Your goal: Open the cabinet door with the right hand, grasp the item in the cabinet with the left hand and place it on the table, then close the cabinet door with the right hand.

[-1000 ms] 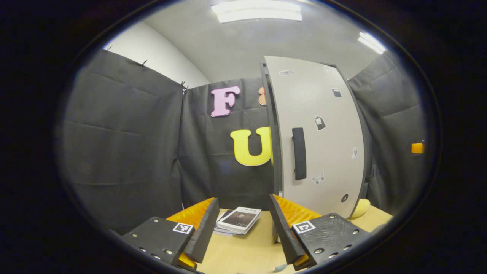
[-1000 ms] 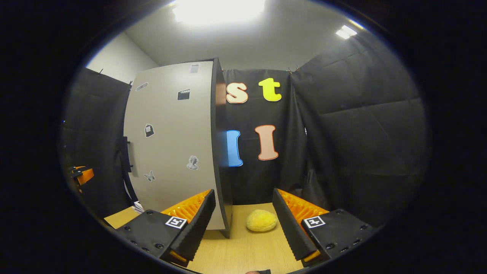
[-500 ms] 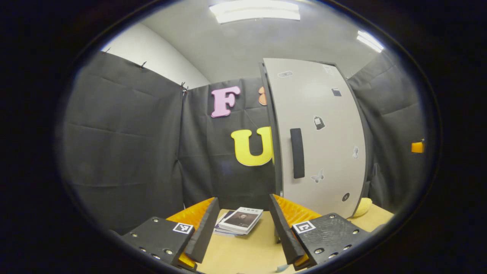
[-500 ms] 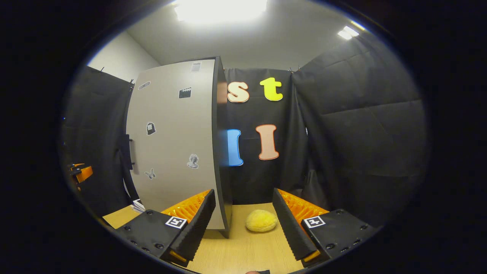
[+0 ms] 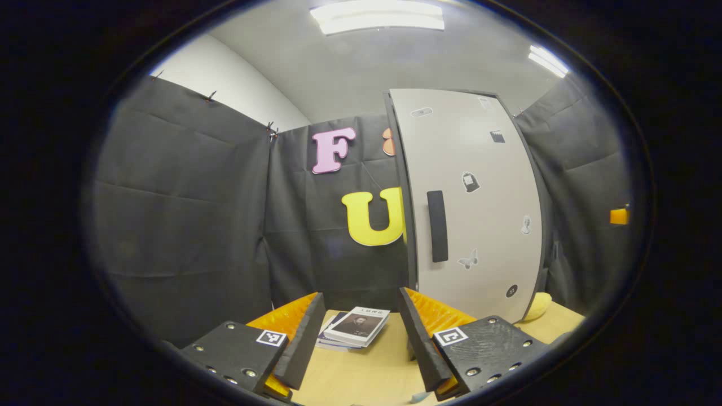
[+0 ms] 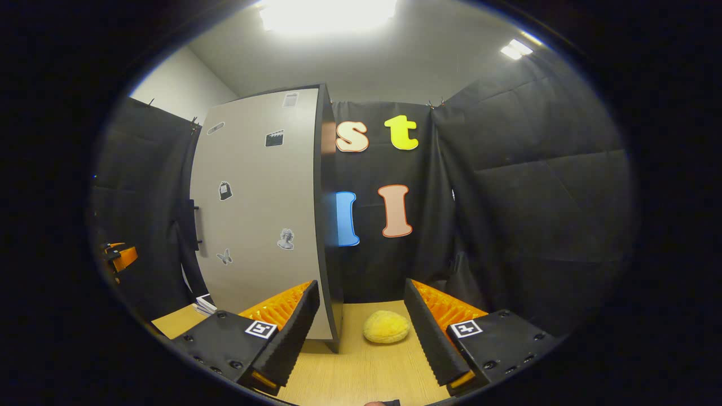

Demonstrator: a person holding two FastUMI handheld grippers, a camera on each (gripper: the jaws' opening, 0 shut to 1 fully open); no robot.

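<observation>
The cabinet door (image 5: 474,203) stands shut and upright, a pale grey panel with one dark vertical handle (image 5: 437,225) near its left edge in the left gripper view. Small dark stickers dot its face; I count about six there, though the topmost are too small to be sure. The door rises ahead of the left tool (image 5: 361,338) and to the right of its line, well apart from it. In the right gripper view the same door (image 6: 259,208) stands to the left of the right tool (image 6: 361,332), whose left finger overlaps the door's lower corner in the picture; whether they touch cannot be told.

The left tool's fingers are spread apart and grip nothing. Between them, farther along the desk (image 5: 366,372), lies a small stack of books (image 5: 354,327), apparently two, the top one white with a dark portrait on the cover.

The right tool's fingers are likewise apart and empty. Between them, on the light wood desk (image 6: 361,378) just right of the cabinet's dark side edge, sits one round yellow object (image 6: 386,327) with a rough, spongy-looking surface. Its edge (image 5: 536,307) peeps from behind the door's lower right corner in the left gripper view.
</observation>
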